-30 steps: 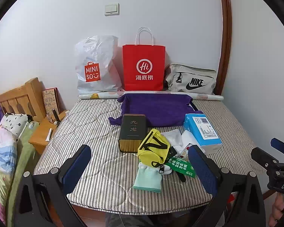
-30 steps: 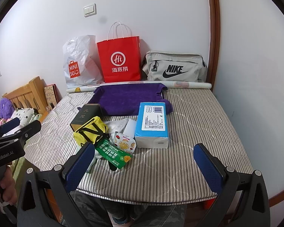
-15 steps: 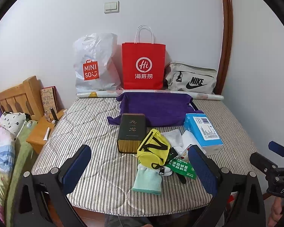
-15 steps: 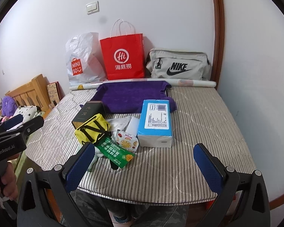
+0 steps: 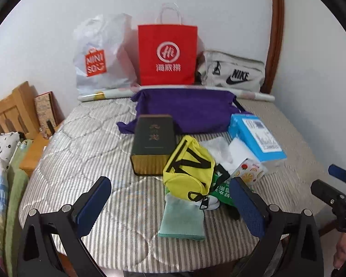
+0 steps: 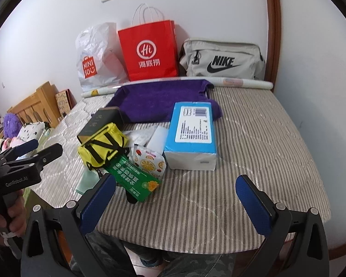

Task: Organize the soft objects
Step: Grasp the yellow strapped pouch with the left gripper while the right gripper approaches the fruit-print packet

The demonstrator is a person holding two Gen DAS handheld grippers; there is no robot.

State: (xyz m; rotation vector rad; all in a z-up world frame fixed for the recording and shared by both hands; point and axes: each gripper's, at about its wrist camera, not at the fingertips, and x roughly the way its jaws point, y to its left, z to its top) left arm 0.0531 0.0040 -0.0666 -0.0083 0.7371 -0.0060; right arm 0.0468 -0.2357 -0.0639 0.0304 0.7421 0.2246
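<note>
Striped quilted fabric covered the table [image 5: 85,152], and along its far edge three containers leaned against the wall: a white Miniso plastic bag [image 5: 101,55], a red paper bag [image 5: 167,55] with white handles, and a grey Nike pouch [image 6: 221,61]. What any of them held could not be seen. A rolled sheet [image 6: 242,83] lay in front of them, and a purple cloth [image 5: 186,110] was spread just nearer.

In the middle sat a cluster of items. A dark tin box [image 5: 152,144] with a gold side lay beside a yellow pouch [image 5: 187,169] with black straps, which rested partly on a mint-green folded cloth [image 5: 182,219]. A blue tissue pack [image 6: 192,136] lay to the right, with a fruit-printed packet [image 6: 148,161] and a green sachet [image 6: 133,179] touching one another between it and the yellow pouch. A clear plastic wrapper [image 5: 215,146] lay behind them.

Both tools hung at the near edge of the table with nothing between their blue pads. The left gripper [image 5: 171,207] was spread wide, and in its own view the mint-green cloth and yellow pouch lay between its fingers, the right pad [image 5: 246,207] covering part of the green sachet. The right gripper [image 6: 175,203] was likewise spread wide, framing bare striped fabric, with the green sachet just beside its left pad [image 6: 98,203] and the soft items further left.
</note>
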